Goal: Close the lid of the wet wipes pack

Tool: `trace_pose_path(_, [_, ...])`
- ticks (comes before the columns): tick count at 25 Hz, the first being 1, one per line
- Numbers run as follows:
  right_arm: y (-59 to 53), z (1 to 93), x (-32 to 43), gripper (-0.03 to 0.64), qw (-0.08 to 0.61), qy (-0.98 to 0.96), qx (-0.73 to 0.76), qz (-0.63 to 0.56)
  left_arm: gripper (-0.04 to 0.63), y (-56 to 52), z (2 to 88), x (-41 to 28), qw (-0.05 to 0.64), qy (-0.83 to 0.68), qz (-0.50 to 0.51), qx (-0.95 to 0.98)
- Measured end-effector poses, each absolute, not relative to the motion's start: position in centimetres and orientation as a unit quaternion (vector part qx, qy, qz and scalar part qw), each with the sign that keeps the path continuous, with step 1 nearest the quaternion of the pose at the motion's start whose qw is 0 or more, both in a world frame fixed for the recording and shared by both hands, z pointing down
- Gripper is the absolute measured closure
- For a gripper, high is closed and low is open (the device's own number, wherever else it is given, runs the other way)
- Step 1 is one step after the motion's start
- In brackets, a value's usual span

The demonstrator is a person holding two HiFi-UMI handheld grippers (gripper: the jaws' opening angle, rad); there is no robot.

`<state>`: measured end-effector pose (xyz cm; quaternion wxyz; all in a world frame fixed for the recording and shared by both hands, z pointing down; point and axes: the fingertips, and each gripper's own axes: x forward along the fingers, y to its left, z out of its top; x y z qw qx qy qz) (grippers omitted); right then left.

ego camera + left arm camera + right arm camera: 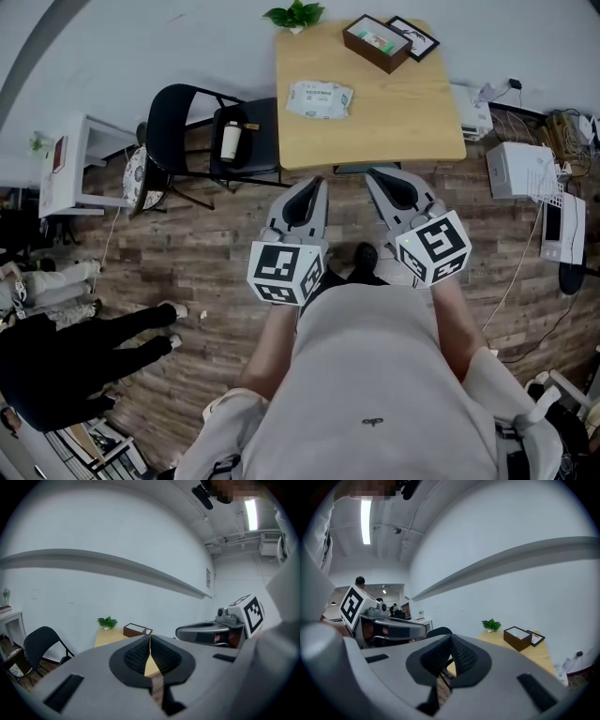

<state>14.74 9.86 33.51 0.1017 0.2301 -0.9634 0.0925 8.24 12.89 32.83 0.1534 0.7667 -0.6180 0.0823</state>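
Wipes pack (319, 98) lies left of centre on the table (394, 117), lid state unreadable. My left gripper (316, 187) and right gripper (377, 180), both pinched together and empty, hang short of its near edge. Any lid press wants closed tips, squarely down.

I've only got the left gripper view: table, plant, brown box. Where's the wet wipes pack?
Observer: The wet wipes pack lies on the table's left half, nearer you than the plant, clear of both grippers.
Operator: Is the right gripper open?
Observer: No, its jaws are together, with nothing between them.
Operator: Anything on that chair?
Observer: A bottle lies on its seat.
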Motion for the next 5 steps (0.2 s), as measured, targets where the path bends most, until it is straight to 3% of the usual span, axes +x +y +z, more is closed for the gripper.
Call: trace_pose_path(5, [9.97, 33.23, 14.22, 0.617, 0.101, -0.964, 0.228, 0.089, 0.586, 12.87, 32.59, 7.83, 0.152, -0.618, 0.081, 0.767])
